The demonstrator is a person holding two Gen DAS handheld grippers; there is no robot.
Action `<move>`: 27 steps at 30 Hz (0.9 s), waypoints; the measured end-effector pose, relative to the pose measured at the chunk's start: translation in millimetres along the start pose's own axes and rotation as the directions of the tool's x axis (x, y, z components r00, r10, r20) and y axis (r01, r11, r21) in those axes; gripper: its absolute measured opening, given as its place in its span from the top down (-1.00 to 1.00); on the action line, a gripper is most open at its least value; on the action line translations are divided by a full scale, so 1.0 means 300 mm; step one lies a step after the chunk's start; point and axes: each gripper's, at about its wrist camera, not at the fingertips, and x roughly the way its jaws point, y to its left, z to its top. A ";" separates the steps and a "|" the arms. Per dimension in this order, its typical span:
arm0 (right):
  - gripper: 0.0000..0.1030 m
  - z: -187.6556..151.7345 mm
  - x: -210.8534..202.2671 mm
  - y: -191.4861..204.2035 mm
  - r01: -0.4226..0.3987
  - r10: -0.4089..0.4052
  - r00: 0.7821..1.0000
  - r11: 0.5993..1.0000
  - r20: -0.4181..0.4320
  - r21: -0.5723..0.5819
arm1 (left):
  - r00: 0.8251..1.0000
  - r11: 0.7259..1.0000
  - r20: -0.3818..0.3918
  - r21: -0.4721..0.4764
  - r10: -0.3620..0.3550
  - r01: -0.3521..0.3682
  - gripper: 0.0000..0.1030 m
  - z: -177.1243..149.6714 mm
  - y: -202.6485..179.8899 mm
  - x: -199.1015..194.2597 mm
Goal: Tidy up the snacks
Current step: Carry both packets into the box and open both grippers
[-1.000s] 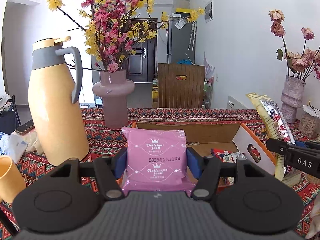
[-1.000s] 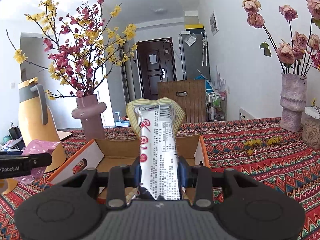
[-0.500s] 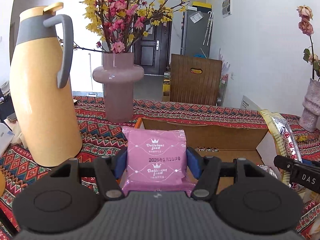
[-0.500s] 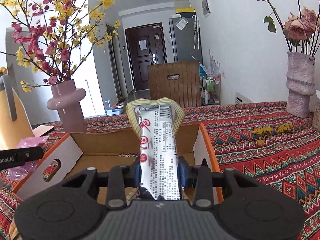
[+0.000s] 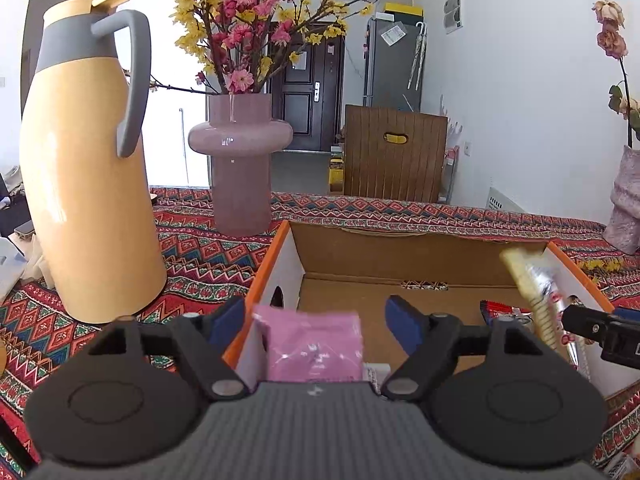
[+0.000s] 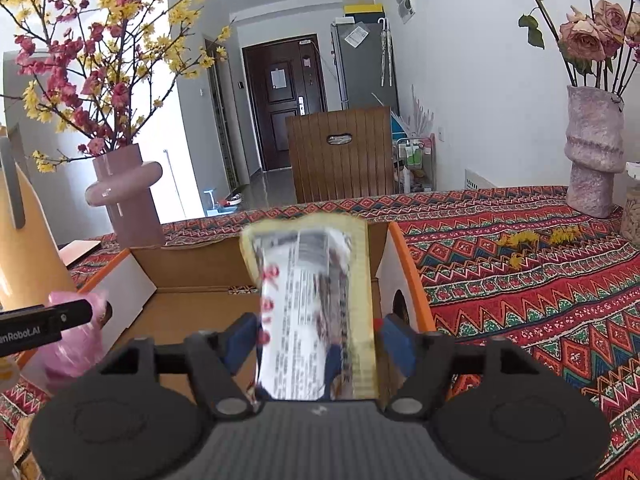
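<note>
The bench (image 5: 208,256) has a red cloth with zigzag patterns. On it stands a tall yellow jug (image 5: 88,184), with a pink vase (image 5: 240,168) of flowers near it. An open box (image 5: 400,272) sits beside the vase. Far to the right stands a bumpy vase (image 6: 594,152), with little yellow petals (image 6: 528,240) near it.

One cardboard box (image 5: 420,264); two snack packets: pink packet (image 5: 314,346), striped packet (image 6: 316,312); three vases: (image 5: 240,164), (image 6: 594,152), (image 5: 626,200); one yellow jug (image 5: 88,160).
</note>
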 end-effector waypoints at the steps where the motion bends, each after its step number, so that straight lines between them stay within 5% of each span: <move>1: -1.00 0.001 -0.010 -0.003 -0.002 0.002 1.000 1.000 0.015 0.004 | 1.000 1.000 0.014 -0.002 0.011 -0.011 -0.92 0.000 -0.002 -0.009; 19: -1.00 0.015 -0.048 -0.008 -0.008 0.007 0.998 1.000 0.057 0.014 | 0.997 0.997 0.075 -0.069 0.029 -0.024 -1.00 0.005 0.019 -0.057; 27: -1.00 0.057 -0.173 0.018 -0.018 0.020 0.992 1.000 0.125 -0.018 | 0.993 0.997 0.112 -0.081 0.025 -0.016 -1.00 0.054 0.031 -0.201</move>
